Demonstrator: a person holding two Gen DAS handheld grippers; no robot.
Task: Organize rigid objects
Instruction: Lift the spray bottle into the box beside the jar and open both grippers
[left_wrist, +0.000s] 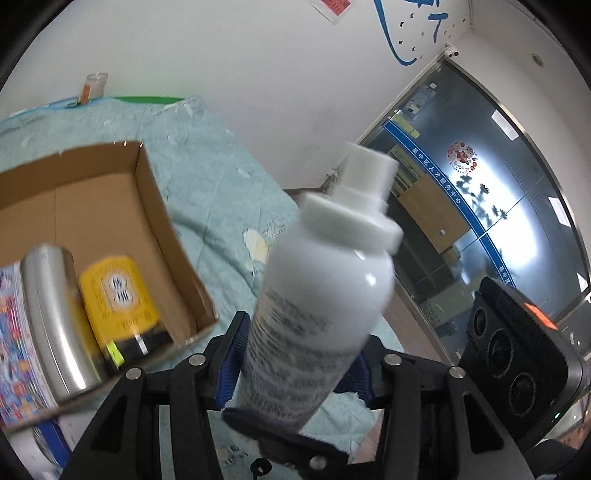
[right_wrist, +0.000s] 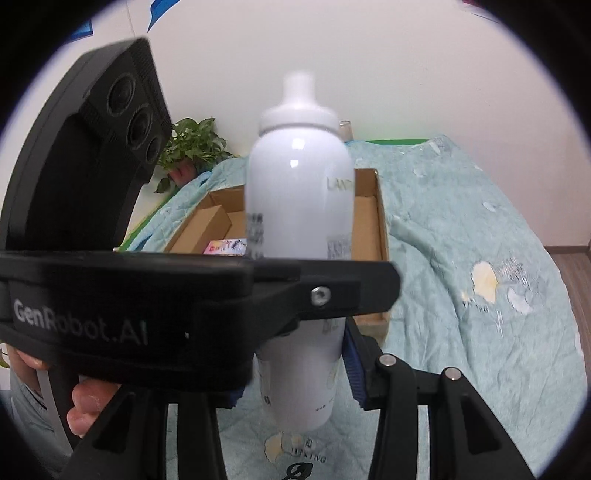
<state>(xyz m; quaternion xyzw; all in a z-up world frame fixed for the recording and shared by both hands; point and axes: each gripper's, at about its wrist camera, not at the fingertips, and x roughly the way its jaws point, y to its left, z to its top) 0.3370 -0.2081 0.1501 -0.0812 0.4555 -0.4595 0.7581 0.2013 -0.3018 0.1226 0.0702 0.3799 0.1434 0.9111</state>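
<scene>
A white bottle (left_wrist: 325, 288) with a white cap is held in the air by both grippers at once. In the left wrist view my left gripper (left_wrist: 295, 365) is shut on its lower body, blue pads (left_wrist: 232, 354) pressed on either side. In the right wrist view my right gripper (right_wrist: 295, 376) is shut on the same bottle (right_wrist: 299, 184) near its base, and the left gripper's body (right_wrist: 221, 295) crosses in front and hides the left pad. Behind lies an open cardboard box (left_wrist: 147, 206) holding a silver can (left_wrist: 55, 321), a yellow can (left_wrist: 118, 299) and a colourful pack (left_wrist: 11, 332).
A teal quilt (right_wrist: 461, 229) covers the surface under the box (right_wrist: 380, 229). A potted plant (right_wrist: 192, 147) stands at the back left by the white wall. A glass door (left_wrist: 498, 221) lies to the right. A person's hand (right_wrist: 88, 406) grips the left gripper's handle.
</scene>
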